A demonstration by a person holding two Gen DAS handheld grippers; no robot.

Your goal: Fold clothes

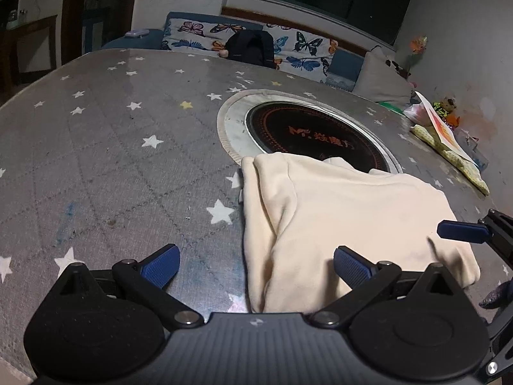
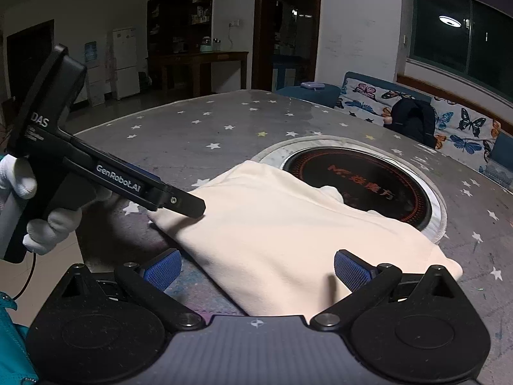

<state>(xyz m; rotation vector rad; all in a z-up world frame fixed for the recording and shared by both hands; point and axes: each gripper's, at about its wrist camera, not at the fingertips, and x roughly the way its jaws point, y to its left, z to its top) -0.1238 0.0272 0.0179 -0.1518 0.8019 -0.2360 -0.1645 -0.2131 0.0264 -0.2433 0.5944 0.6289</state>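
A cream garment [image 1: 346,221] lies folded on the grey star-patterned table [image 1: 112,160], its far edge over the round black cooktop [image 1: 320,134]. My left gripper [image 1: 256,266] is open and empty, hovering over the garment's near left edge. My right gripper [image 2: 258,269] is open and empty above the garment [image 2: 288,234] at its near edge. In the left wrist view a blue fingertip of the right gripper [image 1: 461,231] shows at the garment's right side. In the right wrist view the left gripper's body [image 2: 105,176] is held by a white-gloved hand at the garment's left corner.
A yellow cloth and papers [image 1: 449,147] lie at the table's right edge. A butterfly-print sofa [image 1: 288,48] with a black bag [image 1: 250,48] stands behind the table. The cooktop also shows in the right wrist view [image 2: 362,186].
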